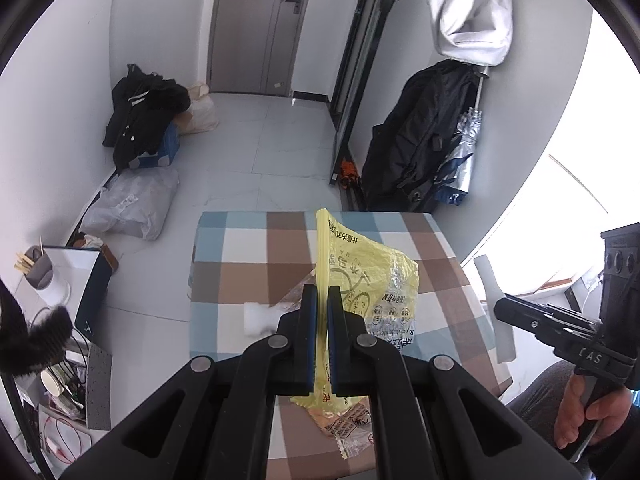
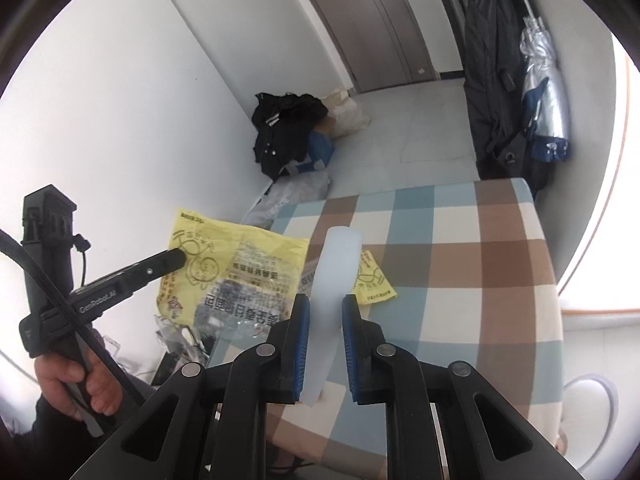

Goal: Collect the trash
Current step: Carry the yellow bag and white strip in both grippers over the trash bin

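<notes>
The checked tabletop (image 1: 256, 264) is the stage for the clearing job: it stands in the middle of a small room, and litter lies on it within reach of both hands.

The biggest piece of trash is the yellow wrapper (image 1: 372, 280). The left tool (image 1: 322, 292) has its jaws fully closed on the wrapper's thin edge, so the sheet hangs flat and upright from the pinch, above the tabletop; gripping the edge seems the only sure hold on such limp film. In the right wrist view the wrapper (image 2: 236, 264) spreads out beside the table's left edge, held clear of the surface.

The right tool (image 2: 325, 300) is closed down to a narrow gap on a pale translucent strip (image 2: 338, 264), which stands up between the pads and pokes out below them. It looks stiffer than the film, which would explain why it keeps its shape.

Three smaller pieces remain on the tabletop: a small yellow packet (image 2: 374, 278), a white foam-like lump (image 1: 260, 318), and a clear printed wrapper (image 1: 348, 426) under the left tool. I judge both tools are loaded and need a bin, which neither view shows.
</notes>
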A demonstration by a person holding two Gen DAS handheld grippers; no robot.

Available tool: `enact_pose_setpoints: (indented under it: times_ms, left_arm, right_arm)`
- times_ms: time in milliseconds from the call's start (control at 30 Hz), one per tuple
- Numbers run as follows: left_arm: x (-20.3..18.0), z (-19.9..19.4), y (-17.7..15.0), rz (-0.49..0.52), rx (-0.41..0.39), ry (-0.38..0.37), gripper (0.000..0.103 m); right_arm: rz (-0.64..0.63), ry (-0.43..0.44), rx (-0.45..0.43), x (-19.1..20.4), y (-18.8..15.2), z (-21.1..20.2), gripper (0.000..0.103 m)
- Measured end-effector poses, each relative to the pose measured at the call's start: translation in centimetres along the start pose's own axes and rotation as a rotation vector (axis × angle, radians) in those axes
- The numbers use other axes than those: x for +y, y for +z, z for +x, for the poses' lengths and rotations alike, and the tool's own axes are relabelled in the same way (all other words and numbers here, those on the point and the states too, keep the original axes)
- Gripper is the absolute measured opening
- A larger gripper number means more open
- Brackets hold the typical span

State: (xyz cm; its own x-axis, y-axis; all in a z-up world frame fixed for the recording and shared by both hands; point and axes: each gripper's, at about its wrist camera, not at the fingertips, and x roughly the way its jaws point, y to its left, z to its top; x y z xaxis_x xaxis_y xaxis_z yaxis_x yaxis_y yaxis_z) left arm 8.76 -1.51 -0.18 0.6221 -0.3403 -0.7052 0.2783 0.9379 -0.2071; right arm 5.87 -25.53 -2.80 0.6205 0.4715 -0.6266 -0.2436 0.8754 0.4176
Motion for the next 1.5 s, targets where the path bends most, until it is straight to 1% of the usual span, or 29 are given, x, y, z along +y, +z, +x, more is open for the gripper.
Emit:
enact_pose_setpoints:
  times_ms: [67, 167, 300, 400, 533, 667, 833, 967, 1033, 1167, 1333, 1500]
  left_arm:
    - [-1.1, -0.2, 0.4, 0.012, -0.005, -0.005, 0.001]
    - [-3.1, -0.7, 1.0, 0.02, -0.013, -0.037, 0.001]
    - [-6.5, -1.1, 2.0, 0.076, -0.032, -0.059, 0.001]
    - [-9.1, -1.1, 2.8, 0.1, -0.04, -0.096, 0.001]
    - [-13.0, -0.9, 3.6, 0.134, -0.04, -0.159, 0.001]
    - [-17.3, -0.4, 3.9, 0.198, -0.04, -0.207, 0.001]
    - [-22.3, 1.1, 3.8, 0.275, -0.006, -0.267, 0.001]
    - [-25.7, 2.4, 3.2, 0.318, 0.015, -0.313, 0.001]
    - [-27.3, 3.3, 2.7, 0.333, 0.041, -0.337, 0.001]
    - [-30.2, 5.8, 1.9, 0.371, 0.092, -0.365, 0.001]
    - [-33.0, 9.7, 0.3, 0.418, 0.181, -0.379, 0.001]
    - [-35.1, 13.7, -1.8, 0.464, 0.278, -0.369, 0.001]
  right_arm:
    - [-0.001, -0.003, -0.027, -0.3, 0.1, -1.7, 0.016]
    - [-0.01, -0.014, -0.078, -1.0, 0.3, -4.8, 0.016]
    - [-0.002, -0.026, -0.131, -2.1, 0.6, -8.5, 0.016]
    - [-0.001, -0.041, -0.185, -3.0, 0.7, -11.7, 0.016]
    - [0.032, -0.064, -0.244, -4.8, 0.5, -15.5, 0.016]
    - [0.078, -0.114, -0.3, -7.7, -0.2, -19.1, 0.016]
    - [0.152, -0.208, -0.339, -12.2, -1.8, -22.5, 0.016]
    - [0.215, -0.272, -0.341, -15.7, -3.5, -24.2, 0.016]
    - [0.252, -0.309, -0.334, -17.6, -4.6, -24.8, 0.016]
    - [0.311, -0.352, -0.317, -20.9, -6.5, -25.2, 0.016]
    - [0.384, -0.387, -0.285, -24.6, -9.0, -25.1, 0.016]
    - [0.473, -0.402, -0.231, -28.7, -11.5, -23.5, 0.016]
